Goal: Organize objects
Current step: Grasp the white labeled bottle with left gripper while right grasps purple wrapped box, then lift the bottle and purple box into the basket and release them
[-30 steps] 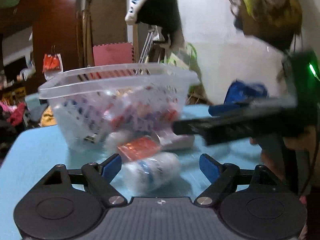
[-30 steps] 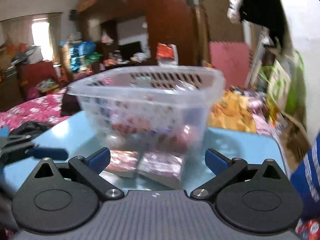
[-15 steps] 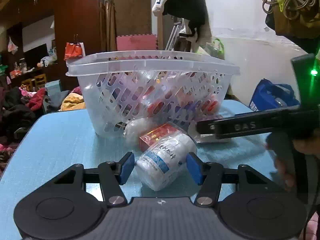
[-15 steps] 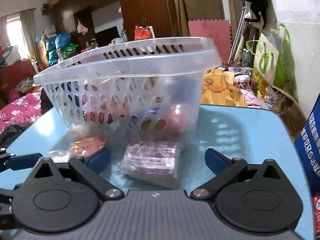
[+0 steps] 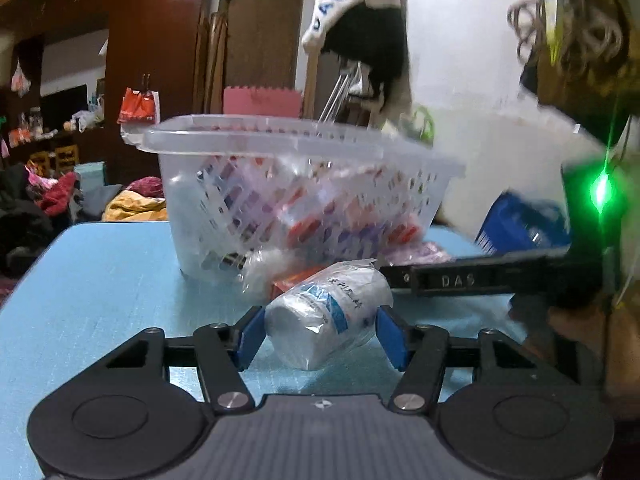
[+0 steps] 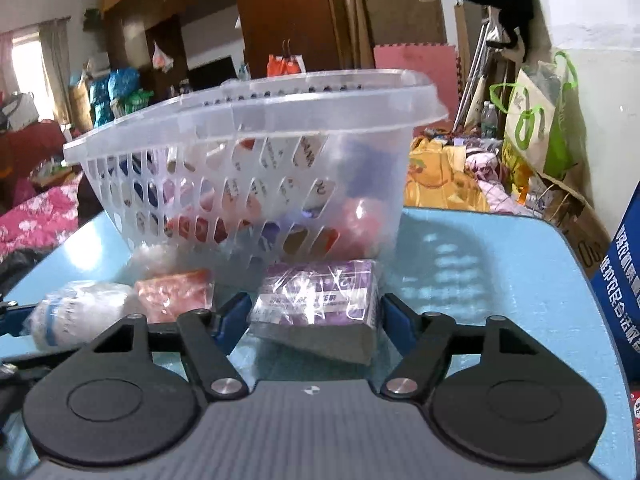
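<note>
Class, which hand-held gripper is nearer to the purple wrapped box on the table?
Right. The right hand-held gripper has its fingers on either side of the purple wrapped box; the left hand-held gripper is farther off, around the white bottle.

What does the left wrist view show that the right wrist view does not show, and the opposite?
Only the left wrist view shows the left gripper closed on the wrapped white bottle, the right tool's black body marked DAS, and its green light. Only the right wrist view shows the right gripper around the purple wrapped box, touching at least one side, and green bags at the wall. Both show the clear basket, the red packet, the bottle and the blue table.
</note>
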`<act>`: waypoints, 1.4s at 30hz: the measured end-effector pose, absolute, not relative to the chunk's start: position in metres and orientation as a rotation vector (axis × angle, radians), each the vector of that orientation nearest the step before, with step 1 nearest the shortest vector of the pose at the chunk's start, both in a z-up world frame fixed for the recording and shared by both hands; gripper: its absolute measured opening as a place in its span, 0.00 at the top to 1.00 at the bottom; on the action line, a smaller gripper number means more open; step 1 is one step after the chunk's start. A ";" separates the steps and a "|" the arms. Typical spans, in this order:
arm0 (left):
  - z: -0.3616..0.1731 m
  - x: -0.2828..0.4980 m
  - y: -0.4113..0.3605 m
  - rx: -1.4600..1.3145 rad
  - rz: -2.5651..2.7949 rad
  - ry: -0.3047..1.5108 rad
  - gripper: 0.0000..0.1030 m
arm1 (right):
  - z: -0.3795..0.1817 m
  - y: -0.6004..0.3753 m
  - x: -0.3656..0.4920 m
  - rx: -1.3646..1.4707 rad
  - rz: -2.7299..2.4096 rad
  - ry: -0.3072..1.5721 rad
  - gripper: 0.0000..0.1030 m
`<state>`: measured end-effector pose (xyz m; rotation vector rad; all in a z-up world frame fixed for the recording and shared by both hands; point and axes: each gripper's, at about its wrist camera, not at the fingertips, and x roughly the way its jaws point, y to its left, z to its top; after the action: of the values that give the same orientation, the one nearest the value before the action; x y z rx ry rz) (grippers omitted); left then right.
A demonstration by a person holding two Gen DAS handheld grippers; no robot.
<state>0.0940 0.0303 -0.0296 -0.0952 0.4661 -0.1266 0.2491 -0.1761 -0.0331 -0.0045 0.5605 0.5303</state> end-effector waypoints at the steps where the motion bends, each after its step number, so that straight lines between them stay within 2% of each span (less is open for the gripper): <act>1: -0.028 0.090 0.036 -0.119 -0.128 0.450 0.38 | -0.032 -0.178 0.247 0.002 0.528 0.548 0.29; 12: -0.022 0.071 0.071 -0.183 -0.098 0.357 0.38 | -0.021 -0.205 0.206 0.049 0.629 0.433 0.29; 17: 0.013 0.069 0.071 -0.205 -0.174 0.280 0.38 | 0.021 -0.210 0.175 0.056 0.689 0.299 0.29; 23: 0.076 0.137 0.066 -0.204 -0.160 0.288 0.38 | 0.083 -0.171 0.217 -0.032 0.657 0.226 0.29; 27: 0.087 0.200 0.073 -0.247 -0.088 0.357 0.38 | 0.097 -0.143 0.268 -0.049 0.646 0.243 0.29; 30: 0.077 0.236 0.088 -0.314 -0.063 0.422 0.37 | 0.091 -0.131 0.294 -0.040 0.689 0.294 0.26; 31: 0.074 0.244 0.089 -0.307 -0.054 0.434 0.35 | 0.088 -0.124 0.300 -0.051 0.685 0.304 0.21; 32: 0.072 0.248 0.090 -0.298 -0.036 0.441 0.31 | 0.086 -0.123 0.301 -0.064 0.667 0.304 0.10; 34: 0.071 0.249 0.089 -0.270 -0.006 0.443 0.30 | 0.083 -0.117 0.298 -0.090 0.626 0.297 0.00; 38: 0.078 0.213 0.087 -0.218 -0.008 0.374 0.29 | 0.087 -0.138 0.276 -0.002 0.682 0.286 0.00; 42: 0.073 0.157 0.086 -0.163 -0.039 0.289 0.15 | 0.070 -0.160 0.230 0.024 0.792 0.347 0.00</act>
<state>0.1571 0.0859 0.0732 -0.1633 0.2888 -0.0393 0.2303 -0.1596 0.0697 0.0236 0.3468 0.7924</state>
